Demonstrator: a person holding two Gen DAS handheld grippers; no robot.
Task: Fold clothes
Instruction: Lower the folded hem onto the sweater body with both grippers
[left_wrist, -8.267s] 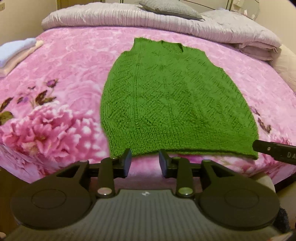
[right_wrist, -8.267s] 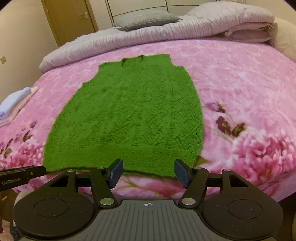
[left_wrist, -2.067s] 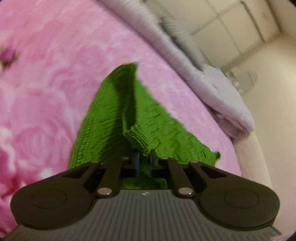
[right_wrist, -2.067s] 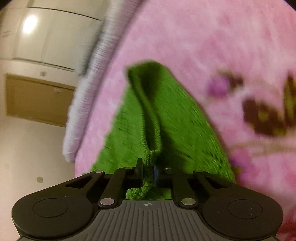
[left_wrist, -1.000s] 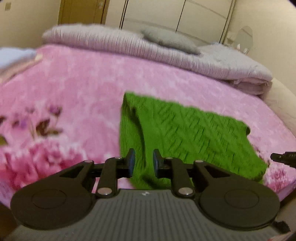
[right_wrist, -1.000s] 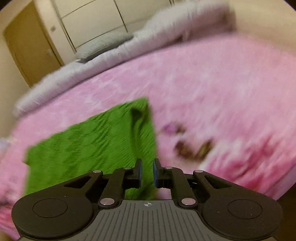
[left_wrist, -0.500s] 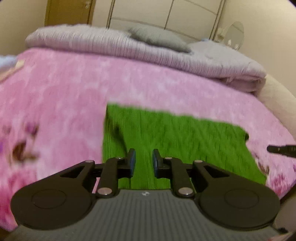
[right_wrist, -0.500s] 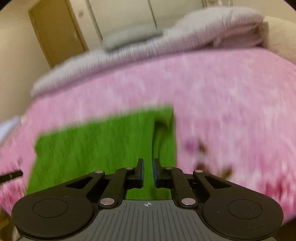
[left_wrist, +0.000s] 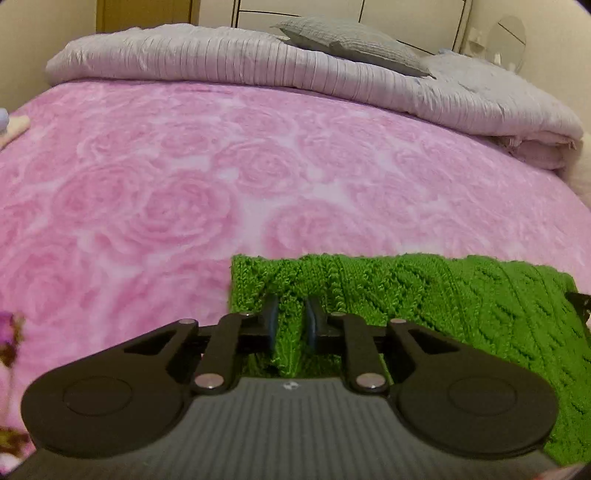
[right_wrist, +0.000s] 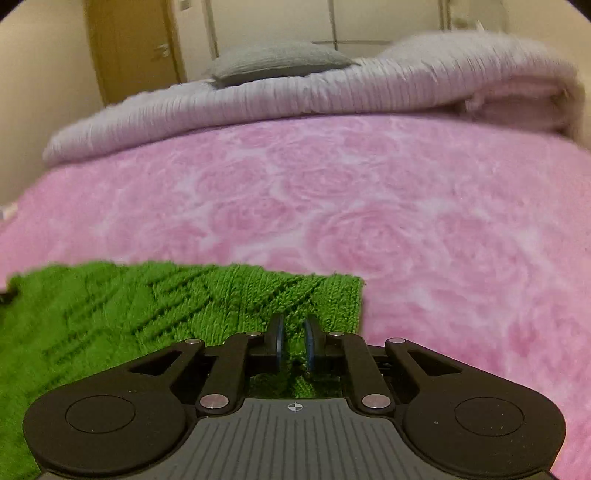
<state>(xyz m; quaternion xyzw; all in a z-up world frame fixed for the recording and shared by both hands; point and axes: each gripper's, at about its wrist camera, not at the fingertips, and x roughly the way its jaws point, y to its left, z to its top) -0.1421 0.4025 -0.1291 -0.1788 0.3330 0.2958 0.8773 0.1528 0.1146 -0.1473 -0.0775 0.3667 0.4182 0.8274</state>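
Left gripper (left_wrist: 291, 325): jaws standing narrowly apart, a ridge of green knit sitting in the gap between the blue pads; whether the pads are actually pinching it, I cannot tell. It is sitting low over the left end of the garment.
Right gripper (right_wrist: 294, 341): jaws likewise standing a narrow gap apart with green knit showing between them; grip or no grip, cannot tell. It is sitting over the right end of the garment.
Green knitted garment (left_wrist: 443, 295): lying folded into a wide band at the near edge of the bed, far edge running straight across, left corner just beyond the left gripper. In the right wrist view the garment (right_wrist: 147, 306) is ending at a square corner just right of the jaws.
Pink rose blanket (left_wrist: 221, 177): covering the bed, stretching bare beyond the garment.
Folded pale quilt (left_wrist: 258, 59): lying along the far end of the bed.
Grey pillow (left_wrist: 351, 40): resting on top of the quilt.
Wooden door (right_wrist: 129, 48): showing at the far wall, left of the pillow.
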